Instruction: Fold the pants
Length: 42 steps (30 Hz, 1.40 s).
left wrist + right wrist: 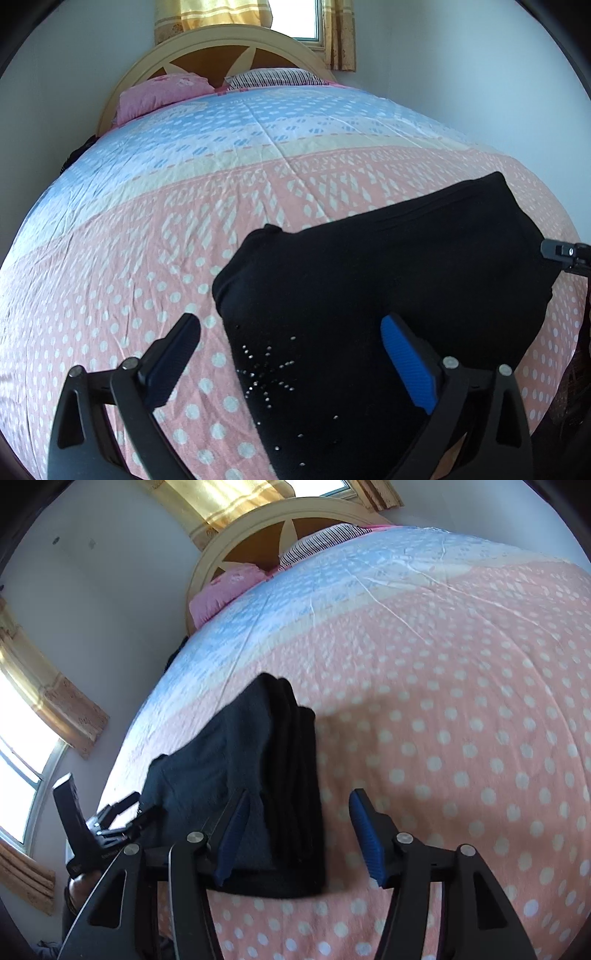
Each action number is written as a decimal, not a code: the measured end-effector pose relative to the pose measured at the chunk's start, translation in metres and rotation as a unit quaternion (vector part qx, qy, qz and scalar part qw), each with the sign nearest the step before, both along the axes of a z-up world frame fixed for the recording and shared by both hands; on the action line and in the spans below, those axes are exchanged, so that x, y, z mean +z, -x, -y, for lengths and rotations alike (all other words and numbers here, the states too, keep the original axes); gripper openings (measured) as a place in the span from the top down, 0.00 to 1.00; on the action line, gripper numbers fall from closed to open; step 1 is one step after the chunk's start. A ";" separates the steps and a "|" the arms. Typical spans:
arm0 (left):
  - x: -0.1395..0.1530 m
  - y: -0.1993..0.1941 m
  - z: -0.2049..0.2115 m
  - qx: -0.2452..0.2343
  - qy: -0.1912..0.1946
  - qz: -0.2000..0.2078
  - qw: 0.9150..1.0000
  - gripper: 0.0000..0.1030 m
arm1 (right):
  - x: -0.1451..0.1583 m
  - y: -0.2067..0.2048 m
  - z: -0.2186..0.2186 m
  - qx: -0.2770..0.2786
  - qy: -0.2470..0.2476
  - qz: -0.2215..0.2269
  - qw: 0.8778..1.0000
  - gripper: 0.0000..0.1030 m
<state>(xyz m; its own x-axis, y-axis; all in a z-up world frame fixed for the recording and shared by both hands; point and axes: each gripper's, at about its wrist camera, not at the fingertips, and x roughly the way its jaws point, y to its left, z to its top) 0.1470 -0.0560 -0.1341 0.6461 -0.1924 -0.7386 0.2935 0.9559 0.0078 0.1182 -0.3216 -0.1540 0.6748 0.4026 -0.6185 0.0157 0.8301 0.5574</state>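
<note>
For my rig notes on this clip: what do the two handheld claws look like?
Both match: the left claw and right claw have matte black angular fingers with triangular cut-outs and round silver pivot bolts. Each finger carries a ribbed blue pad. No cables or sleeves are visible.

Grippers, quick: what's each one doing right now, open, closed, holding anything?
Left gripper: open wide, fingers straddling the pants edge, not gripping.
Right gripper: open, pants corner between the fingers, not pinched.

The left claw (291, 354) gapes wide and the right claw (295, 830) stands half-open, both angled downward.
</note>
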 end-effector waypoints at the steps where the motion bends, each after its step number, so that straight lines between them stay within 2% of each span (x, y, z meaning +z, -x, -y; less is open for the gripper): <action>1: -0.002 -0.001 -0.002 0.000 0.006 -0.004 1.000 0.01 | -0.002 -0.005 0.001 -0.001 -0.004 -0.002 1.000 0.43; 4: -0.008 -0.005 -0.006 -0.002 0.023 -0.016 1.000 0.01 | -0.013 -0.021 -0.002 0.007 -0.018 -0.019 1.000 0.43; 10: -0.015 -0.013 -0.011 -0.005 0.054 -0.041 0.998 0.00 | -0.014 -0.024 -0.003 0.014 -0.022 -0.014 1.000 0.43; 19: -0.019 -0.018 -0.007 -0.009 0.048 -0.050 0.998 0.00 | -0.012 -0.017 -0.027 0.053 0.033 -0.022 0.998 0.47; 24: -0.019 -0.018 -0.012 -0.010 0.062 -0.054 0.997 0.00 | -0.004 0.003 -0.020 0.030 0.041 -0.008 0.999 0.47; 26: -0.018 -0.017 -0.015 -0.008 0.070 -0.054 0.996 0.00 | -0.002 0.012 -0.018 0.033 0.044 -0.004 0.998 0.58; 27: -0.018 -0.017 -0.017 -0.007 0.072 -0.054 0.996 0.00 | -0.001 0.015 -0.020 0.038 0.049 -0.003 0.998 0.72; 30: -0.017 -0.015 -0.017 -0.004 0.074 -0.051 0.996 0.00 | 0.006 0.022 -0.024 0.041 0.066 0.006 0.997 0.85; 31: -0.017 -0.015 -0.018 -0.004 0.074 -0.051 0.996 0.00 | 0.011 0.025 -0.027 0.044 0.070 0.012 0.997 0.86; 34: -0.015 -0.014 -0.019 -0.002 0.074 -0.051 0.996 0.00 | 0.015 0.030 -0.026 0.046 0.058 0.006 0.997 0.86; 37: -0.013 -0.012 -0.022 -0.004 0.075 -0.047 0.996 0.00 | -0.007 0.022 -0.014 0.041 0.033 -0.030 0.998 0.86; 39: -0.015 -0.014 -0.023 -0.004 0.084 -0.051 0.995 0.00 | -0.008 0.021 -0.009 0.036 0.027 -0.010 0.999 0.84; 41: -0.017 -0.016 -0.021 -0.007 0.078 -0.056 0.995 0.00 | -0.005 0.023 -0.004 0.019 0.023 0.001 1.000 0.71; 42: -0.017 -0.016 -0.019 -0.010 0.076 -0.056 0.995 0.00 | -0.002 0.023 -0.002 0.009 0.031 0.005 0.999 0.53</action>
